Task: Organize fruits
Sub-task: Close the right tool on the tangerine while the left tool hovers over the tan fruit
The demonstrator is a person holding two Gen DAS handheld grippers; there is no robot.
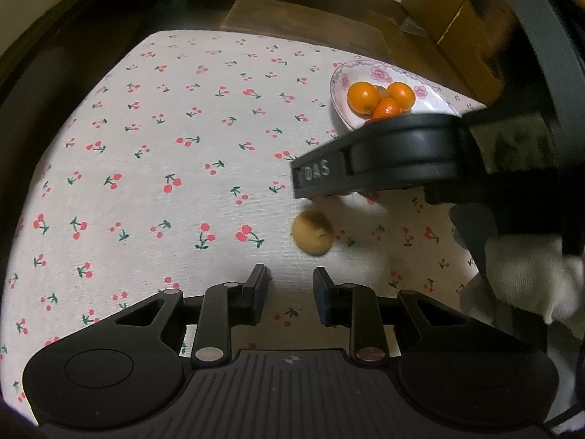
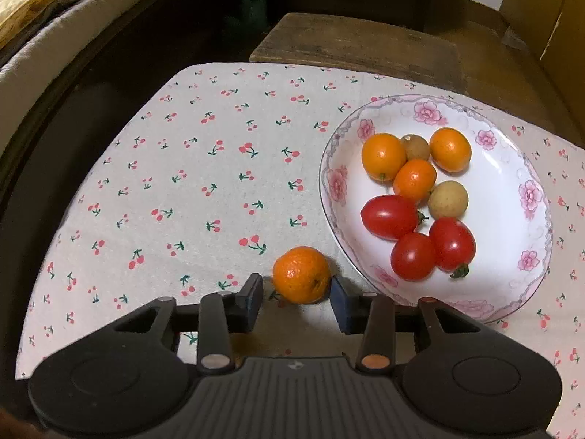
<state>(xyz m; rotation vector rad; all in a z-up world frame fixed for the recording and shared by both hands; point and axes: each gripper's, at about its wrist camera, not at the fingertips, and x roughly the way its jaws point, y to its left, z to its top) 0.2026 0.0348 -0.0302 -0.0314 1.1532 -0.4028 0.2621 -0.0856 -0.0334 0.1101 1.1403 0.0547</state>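
Observation:
A floral white plate (image 2: 512,168) holds three oranges (image 2: 382,155), three red tomatoes (image 2: 389,216) and two small brown longans (image 2: 448,199). My right gripper (image 2: 297,296) is open, its fingers either side of a loose orange (image 2: 301,274) on the cherry-print cloth left of the plate. My left gripper (image 1: 290,285) is open and empty, just short of a loose brown longan (image 1: 312,232) on the cloth. In the left wrist view the right gripper's black body (image 1: 384,161) crosses in front of the plate (image 1: 342,80).
The cherry-print cloth (image 2: 182,183) covers the table. A dark wooden board (image 2: 351,44) lies beyond its far edge. A pale cushioned edge (image 2: 55,47) runs along the left. Cardboard boxes (image 1: 460,36) stand at the right. A gloved hand (image 1: 526,278) holds the right gripper.

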